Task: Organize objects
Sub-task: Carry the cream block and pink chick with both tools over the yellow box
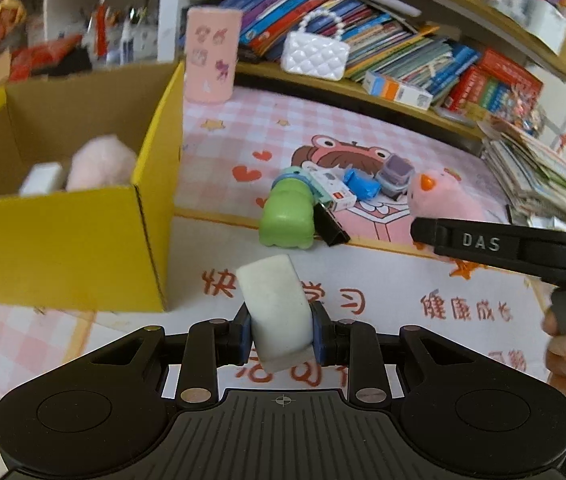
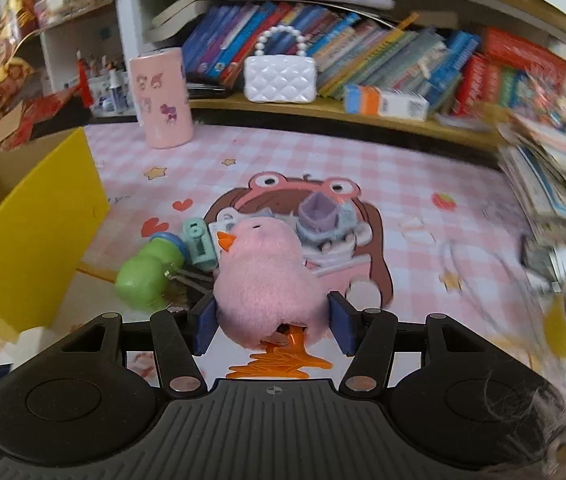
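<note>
My left gripper (image 1: 281, 336) is shut on a white eraser block (image 1: 277, 308), held above the mat to the right of a yellow cardboard box (image 1: 63, 240). The box holds a pink plush (image 1: 101, 164) and a white block (image 1: 43, 178). My right gripper (image 2: 273, 330) has its jaws around a pink plush chick (image 2: 263, 276) with orange feet; its pads (image 2: 341, 324) press the fluffy body. The chick also shows in the left wrist view (image 1: 443, 200), with the right gripper's arm (image 1: 503, 248) in front of it.
On the pink cartoon mat (image 2: 323, 152) lie a green toy (image 1: 287, 220), a black binder clip (image 1: 331, 226), a small white box (image 1: 333, 190), a blue wrapper (image 1: 361, 184) and a grey-purple container (image 1: 395, 174). A pink tumbler (image 1: 211, 54), white purse (image 1: 315, 54) and bookshelf (image 1: 403, 92) stand behind. Stacked books (image 1: 543, 176) lie at right.
</note>
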Demonstrator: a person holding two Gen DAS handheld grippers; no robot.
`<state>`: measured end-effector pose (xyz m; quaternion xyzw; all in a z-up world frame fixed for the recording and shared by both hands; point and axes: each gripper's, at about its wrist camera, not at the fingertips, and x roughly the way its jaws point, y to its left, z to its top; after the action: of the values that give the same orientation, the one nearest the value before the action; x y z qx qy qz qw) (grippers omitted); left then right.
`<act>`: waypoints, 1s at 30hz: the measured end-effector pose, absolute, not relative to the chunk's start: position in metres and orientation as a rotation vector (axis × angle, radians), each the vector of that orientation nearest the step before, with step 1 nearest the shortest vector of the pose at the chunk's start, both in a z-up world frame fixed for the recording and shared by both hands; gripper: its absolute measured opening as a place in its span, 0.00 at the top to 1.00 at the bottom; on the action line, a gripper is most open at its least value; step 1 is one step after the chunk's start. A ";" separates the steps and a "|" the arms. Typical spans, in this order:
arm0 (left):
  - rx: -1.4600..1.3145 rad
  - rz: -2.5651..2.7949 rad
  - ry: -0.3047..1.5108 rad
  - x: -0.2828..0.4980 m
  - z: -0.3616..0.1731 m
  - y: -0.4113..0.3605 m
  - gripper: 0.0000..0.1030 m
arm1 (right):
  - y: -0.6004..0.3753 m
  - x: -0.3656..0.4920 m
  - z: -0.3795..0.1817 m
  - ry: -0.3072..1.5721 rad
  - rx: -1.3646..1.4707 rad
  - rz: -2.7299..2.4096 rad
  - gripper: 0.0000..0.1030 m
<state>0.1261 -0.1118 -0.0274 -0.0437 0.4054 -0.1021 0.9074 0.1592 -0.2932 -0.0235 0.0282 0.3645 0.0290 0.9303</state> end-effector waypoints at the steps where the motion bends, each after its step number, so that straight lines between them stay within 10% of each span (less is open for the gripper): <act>1: -0.082 -0.217 0.825 0.123 -0.025 -0.110 0.74 | -0.291 0.153 -0.022 0.750 0.082 0.052 0.48; 30: -0.113 -0.180 0.824 0.046 -0.022 0.042 0.74 | -0.129 0.038 -0.019 0.776 0.042 0.131 0.48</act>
<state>0.0464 0.0425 -0.0224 -0.0548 0.3996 -0.0871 0.9109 0.0377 -0.1291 -0.0191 0.0205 0.3779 0.0640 0.9234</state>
